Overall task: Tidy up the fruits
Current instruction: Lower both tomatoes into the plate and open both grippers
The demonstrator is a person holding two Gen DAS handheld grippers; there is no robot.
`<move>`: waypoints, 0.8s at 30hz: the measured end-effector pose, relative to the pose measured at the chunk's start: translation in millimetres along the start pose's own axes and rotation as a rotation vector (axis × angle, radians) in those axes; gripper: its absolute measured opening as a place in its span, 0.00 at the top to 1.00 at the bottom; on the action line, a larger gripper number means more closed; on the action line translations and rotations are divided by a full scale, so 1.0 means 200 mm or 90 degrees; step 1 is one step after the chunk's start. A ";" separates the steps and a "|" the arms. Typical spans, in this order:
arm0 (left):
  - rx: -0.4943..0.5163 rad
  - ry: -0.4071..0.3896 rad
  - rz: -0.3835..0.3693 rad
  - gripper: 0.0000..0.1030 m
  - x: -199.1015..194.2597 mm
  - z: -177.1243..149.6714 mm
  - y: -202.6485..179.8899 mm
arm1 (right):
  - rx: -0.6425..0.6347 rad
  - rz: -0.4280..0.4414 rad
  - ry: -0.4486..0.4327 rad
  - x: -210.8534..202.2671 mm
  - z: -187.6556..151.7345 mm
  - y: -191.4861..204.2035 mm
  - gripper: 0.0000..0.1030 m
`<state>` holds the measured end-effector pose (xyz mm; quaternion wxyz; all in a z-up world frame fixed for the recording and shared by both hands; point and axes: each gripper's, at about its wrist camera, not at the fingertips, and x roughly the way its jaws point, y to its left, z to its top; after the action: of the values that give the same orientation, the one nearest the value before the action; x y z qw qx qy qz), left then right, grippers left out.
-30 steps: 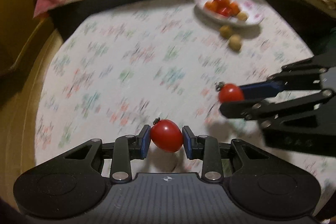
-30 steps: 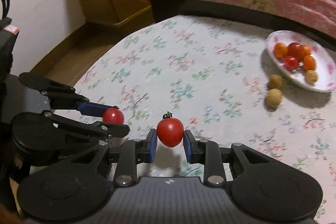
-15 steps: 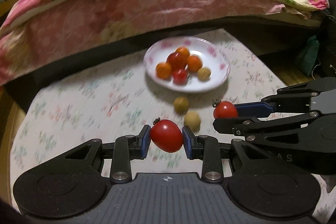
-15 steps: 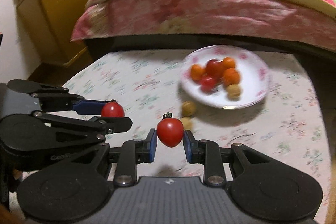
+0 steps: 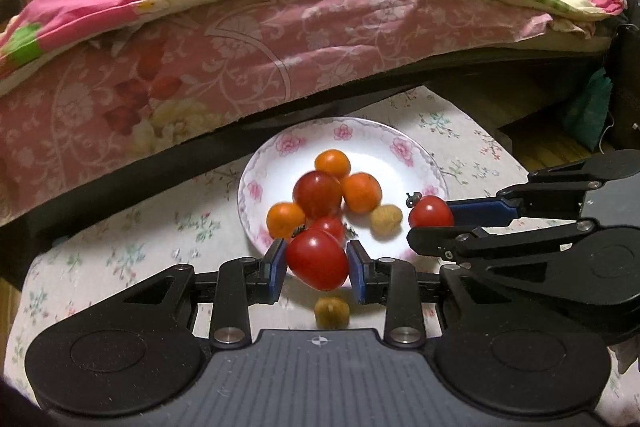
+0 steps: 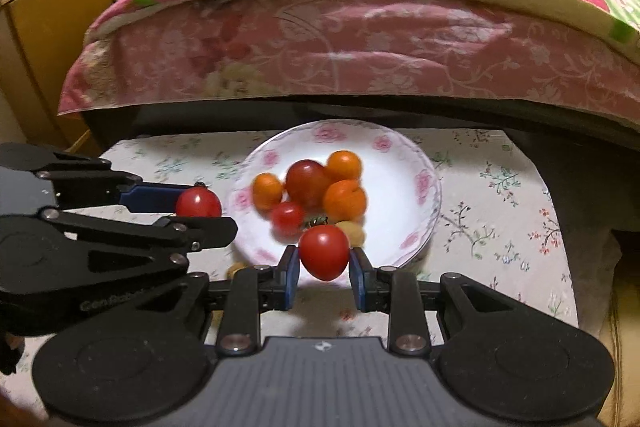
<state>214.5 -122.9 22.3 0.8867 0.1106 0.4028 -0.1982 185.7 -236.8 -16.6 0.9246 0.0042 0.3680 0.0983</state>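
Tongs, left (image 5: pixel 316 263) and right (image 6: pixel 323 264), are each pinching a tomato over the plate (image 5: pixel 416 163); careless release risks fruit rolling onto desk (image 5: pixel 120 259).

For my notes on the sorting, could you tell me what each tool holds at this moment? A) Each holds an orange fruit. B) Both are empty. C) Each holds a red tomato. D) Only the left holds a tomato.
C: the left tool clamps a red tomato and the right tool clamps another tomato, both near the plate.
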 end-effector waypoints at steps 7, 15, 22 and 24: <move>0.000 0.007 -0.002 0.62 0.12 0.08 0.02 | 0.017 -0.003 -0.005 0.10 0.06 -0.08 0.79; 0.008 -0.001 -0.002 0.62 0.20 0.15 0.03 | 0.028 0.001 -0.004 0.19 0.08 -0.14 0.79; 0.029 -0.009 -0.004 0.59 0.26 0.16 -0.02 | 0.000 -0.007 -0.017 0.23 0.09 -0.09 0.78; 0.027 -0.008 0.001 0.59 0.28 0.16 -0.01 | 0.008 -0.010 -0.016 0.24 0.09 -0.10 0.78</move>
<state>268.3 -151.1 1.5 0.8869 0.1288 0.3926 -0.2068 235.1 -246.7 -37.2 0.9298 0.0079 0.3572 0.0887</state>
